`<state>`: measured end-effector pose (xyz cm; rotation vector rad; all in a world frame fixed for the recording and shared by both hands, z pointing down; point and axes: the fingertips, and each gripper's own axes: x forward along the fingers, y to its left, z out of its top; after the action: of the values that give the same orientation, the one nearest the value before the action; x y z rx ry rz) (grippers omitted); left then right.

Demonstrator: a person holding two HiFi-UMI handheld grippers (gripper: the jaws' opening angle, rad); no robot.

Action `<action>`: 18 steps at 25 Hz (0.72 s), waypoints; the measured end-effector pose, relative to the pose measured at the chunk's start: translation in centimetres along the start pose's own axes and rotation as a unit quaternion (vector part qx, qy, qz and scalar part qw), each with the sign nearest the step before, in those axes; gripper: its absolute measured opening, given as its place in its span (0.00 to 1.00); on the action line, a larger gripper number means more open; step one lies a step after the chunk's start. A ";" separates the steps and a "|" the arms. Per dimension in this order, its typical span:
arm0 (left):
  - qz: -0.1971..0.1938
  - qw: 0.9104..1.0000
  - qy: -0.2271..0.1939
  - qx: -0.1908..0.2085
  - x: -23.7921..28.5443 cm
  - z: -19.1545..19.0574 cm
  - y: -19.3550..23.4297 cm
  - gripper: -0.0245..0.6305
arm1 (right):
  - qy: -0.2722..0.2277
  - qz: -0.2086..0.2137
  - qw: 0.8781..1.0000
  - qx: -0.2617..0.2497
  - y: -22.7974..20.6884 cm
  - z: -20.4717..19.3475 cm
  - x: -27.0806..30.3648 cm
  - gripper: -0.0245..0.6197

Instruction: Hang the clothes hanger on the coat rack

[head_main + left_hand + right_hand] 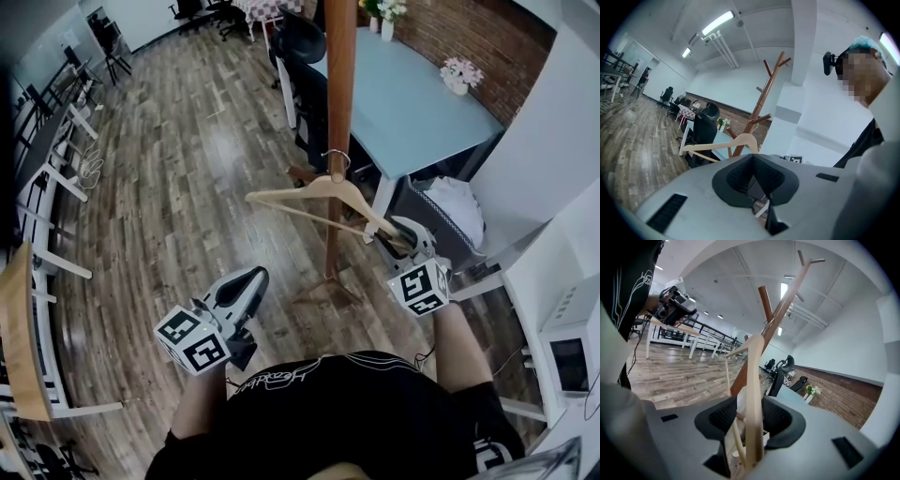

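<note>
Nearest: black shirt point(347, 403) at the bottom edge, both forearms reaching forward. Left claw point(251, 277): tips closed together, nothing in it, low over bare wooden floor point(187, 169) and well apart from the rack. Right claw point(749, 405): pads narrowly apart, with the right end of the clothes hanger point(319, 192) passing between them. A gap shows beside the wood on one side, so no squeeze on it. The hanger is pale wood with a lower bar and lies roughly level. Its metal hook point(336, 159) sits at the pole of the coat rack point(339, 75), on a peg as far as the head view shows, so the hanger hangs on the rack. Rack feet point(323, 295) splay on the floor just ahead of the person, between the two claws. Clearance: wide open floor left and ahead-left of the pole. The right side is tight: the corner of the blue tabletop point(412, 94) and its white leg stand just beside the hanger's right end, with a dark bin holding a white bag point(455, 211) next to them. A black office chair point(305, 89) stands behind the pole at the tabletop's left edge. White desk frames point(56, 159) line the far left. Count: claws 2, hanger 1, rack 1, rack pegs at least 4 in the left gripper view. One flower pot point(457, 75) stands near the tabletop's right edge, with more at the far end, number unclear.
</note>
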<state>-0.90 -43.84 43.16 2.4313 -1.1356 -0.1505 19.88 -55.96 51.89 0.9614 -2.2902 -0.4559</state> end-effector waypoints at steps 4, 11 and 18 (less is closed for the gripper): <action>0.003 1.000 -0.001 -0.010 -1.4 -0.7 0.3 0.05 | -0.022 0.000 0.999 0.044 -0.1 1.5 -1.9 0.43; -0.020 1.000 0.001 -0.006 -4.5 -1.1 -3.1 0.05 | -0.120 0.009 0.962 0.247 1.7 5.2 -10.2 0.44; -0.053 0.998 0.003 0.014 -8.7 -2.5 -8.3 0.05 | -0.169 0.071 0.938 0.296 10.1 9.2 -18.9 0.43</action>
<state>-0.11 -31.75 40.99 2.5161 -1.0116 -0.1603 19.10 -34.56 42.62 1.0378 -2.8689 0.1663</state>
